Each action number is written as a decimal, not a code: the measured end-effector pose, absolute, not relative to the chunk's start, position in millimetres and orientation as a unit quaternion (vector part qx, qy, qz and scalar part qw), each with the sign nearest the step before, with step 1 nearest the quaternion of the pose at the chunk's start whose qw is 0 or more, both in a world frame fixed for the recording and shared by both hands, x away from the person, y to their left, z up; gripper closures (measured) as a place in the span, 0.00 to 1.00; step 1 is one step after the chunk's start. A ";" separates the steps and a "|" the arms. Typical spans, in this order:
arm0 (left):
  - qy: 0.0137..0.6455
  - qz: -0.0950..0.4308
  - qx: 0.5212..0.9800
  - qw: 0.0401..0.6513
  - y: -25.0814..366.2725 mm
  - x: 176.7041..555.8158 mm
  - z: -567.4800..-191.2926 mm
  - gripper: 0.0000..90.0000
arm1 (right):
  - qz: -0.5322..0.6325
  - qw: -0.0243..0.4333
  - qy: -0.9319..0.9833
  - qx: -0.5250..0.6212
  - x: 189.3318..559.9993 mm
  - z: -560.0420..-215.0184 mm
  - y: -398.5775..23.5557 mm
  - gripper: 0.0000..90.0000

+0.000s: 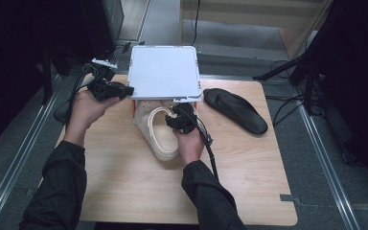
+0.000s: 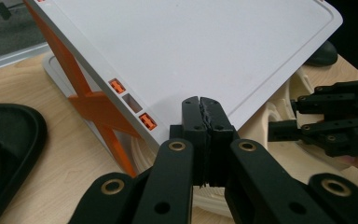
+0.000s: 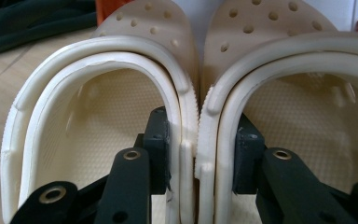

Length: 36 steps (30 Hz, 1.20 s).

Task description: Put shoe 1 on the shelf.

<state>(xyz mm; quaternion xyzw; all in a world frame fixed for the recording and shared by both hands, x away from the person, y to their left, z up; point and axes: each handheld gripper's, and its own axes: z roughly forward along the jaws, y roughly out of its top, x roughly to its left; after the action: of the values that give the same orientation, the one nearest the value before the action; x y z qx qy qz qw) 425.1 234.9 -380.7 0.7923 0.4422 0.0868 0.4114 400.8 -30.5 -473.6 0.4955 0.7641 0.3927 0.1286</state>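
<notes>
A black sandal [image 1: 235, 110] lies on the wooden table [image 1: 249, 177], off to the right of the white rack, sole down and angled; dark stands [image 1: 287, 67] and cables [image 1: 287, 103] crowd the grey floor [image 1: 230, 38] beyond the table's far edge.

Light wood table [image 1: 124, 191] on grey carpet floor [image 1: 326, 158]; black curtains [image 1: 9, 57] both sides; dim light.

Cream perforated foam clogs [image 3: 135, 79]: matt, pebbled footbeds. White flat plastic rack top [image 1: 163, 72]: smooth, satin. Pale wood-grain counter [image 1: 124, 177]: matt. Black rubber sandal [image 1: 237, 110]: dull.
</notes>
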 end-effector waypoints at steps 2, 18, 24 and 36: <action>0.442 0.087 0.792 0.411 235.0 425.2 -380.6 1.00 | 0.394 0.129 0.761 0.499 404.5 -474.8 -30.0 0.74; 0.443 0.087 0.791 0.412 235.1 424.9 -380.9 1.00 | 0.386 0.145 0.752 0.514 416.0 -482.7 -16.6 0.70; 0.443 0.087 0.791 0.413 235.0 424.7 -381.0 1.00 | 0.393 0.151 0.752 0.507 412.2 -478.8 -18.2 0.65; 0.444 0.087 0.791 0.412 234.7 424.6 -380.9 1.00 | 0.411 0.132 0.758 0.489 392.8 -461.3 -35.0 0.58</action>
<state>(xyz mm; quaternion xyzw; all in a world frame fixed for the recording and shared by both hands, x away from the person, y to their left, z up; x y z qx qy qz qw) 424.6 234.7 -380.9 0.7909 0.4440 0.0869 0.4121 392.8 -35.0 -461.3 0.4891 0.7579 0.4109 0.1325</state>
